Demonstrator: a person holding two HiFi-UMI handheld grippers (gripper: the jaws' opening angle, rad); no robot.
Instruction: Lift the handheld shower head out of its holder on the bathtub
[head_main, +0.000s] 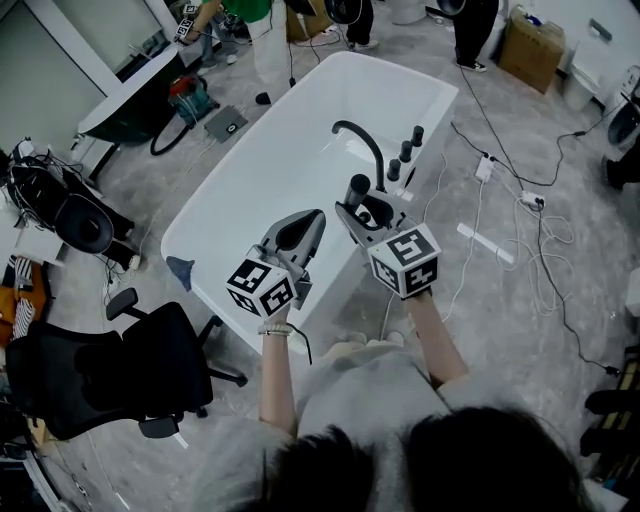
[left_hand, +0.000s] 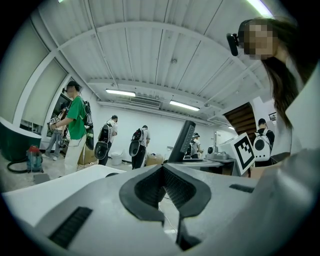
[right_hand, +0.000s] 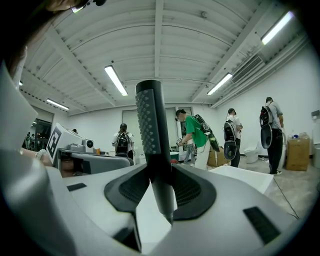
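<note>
**Head view.**
- Tub (head_main: 230, 160): white. A black faucet (head_main: 365, 140) and a row of knobs (head_main: 405, 150) stand on its right rim.
- Shower head (head_main: 357, 190): dark wand, upright on that rim, just nearer me than the faucet.
- Right gripper (head_main: 365, 215): on the wand. It covers the holder, so I cannot tell whether the wand has left it.
- Left gripper (head_main: 298, 232): over the tub's near end, just beside the right gripper and touching nothing.

**Left gripper view.**
- Left gripper (left_hand: 162, 187): jaws together, nothing between them.
- Shower head (left_hand: 186, 141): ahead and to the right, tilted slightly, nubbed face toward this camera.

**Right gripper view.**
- Right gripper (right_hand: 159, 190): jaws clamped on the shower head (right_hand: 150, 130).
- The ribbed pads (right_hand: 192, 192) grip the handle below the nubbed face.
- The wand stands nearly upright and its tapered lower end shows below the pads.

**Handling note (my judgement).**
- Grip: looks centred and sound, so I would not re-grip.
- Lift: raise along the wand's own axis. Tilting early could jam the handle in the holder.
- Clearance: stay off the faucet's arch behind.
- Hose: none is visible. I would expect drag and rise slowly.
- Left gripper: hold it where it is, away from the rim.
</note>
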